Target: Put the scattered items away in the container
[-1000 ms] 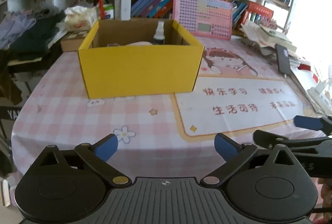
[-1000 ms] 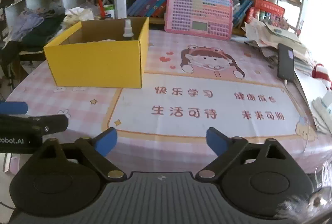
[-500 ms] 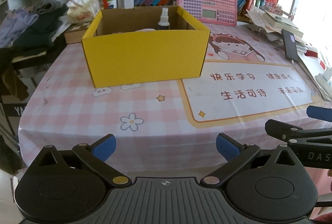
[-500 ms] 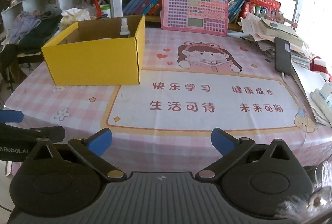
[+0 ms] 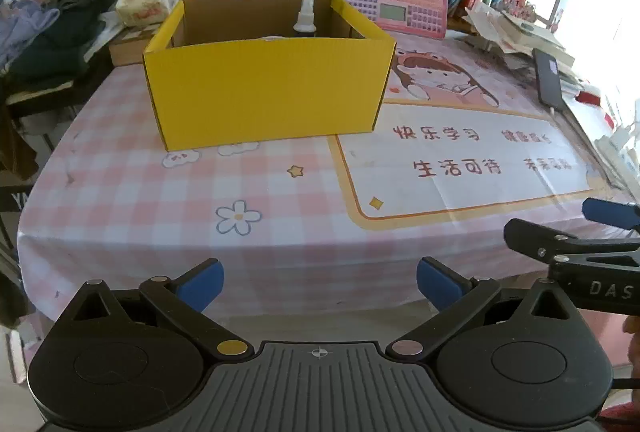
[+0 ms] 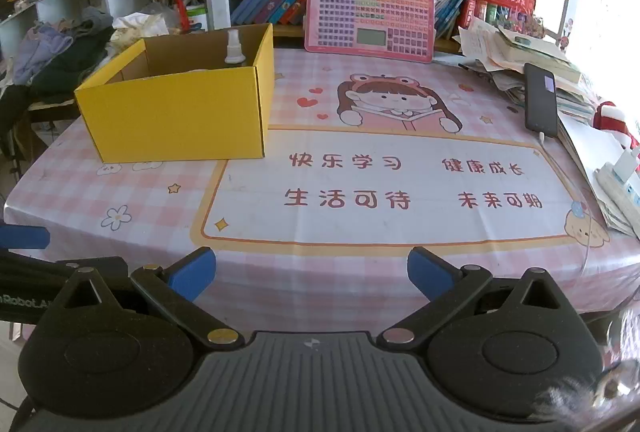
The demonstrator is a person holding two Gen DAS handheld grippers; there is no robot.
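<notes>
A yellow cardboard box (image 5: pixel 264 88) stands on the pink checked tablecloth at the far left; it also shows in the right wrist view (image 6: pixel 176 120). A small spray bottle (image 5: pixel 306 18) stands upright inside it, also seen from the right wrist (image 6: pixel 234 48), next to something pale that is mostly hidden. My left gripper (image 5: pixel 320 282) is open and empty, held off the table's front edge. My right gripper (image 6: pixel 311 270) is open and empty, beside it at the same edge. Each gripper shows at the side of the other's view.
A pink keyboard toy (image 6: pixel 370 16) leans against the bookshelf behind the table. A black phone (image 6: pixel 540 100) lies on a pile of papers and books at the right. Clothes and a tissue pack (image 5: pixel 146 2) sit left of the box. A printed mat (image 6: pixel 384 188) covers mid-table.
Both grippers have pulled back and up from the table, so the box looks farther off and seen more from above. Jaws stay open. Nothing on the table moved.
</notes>
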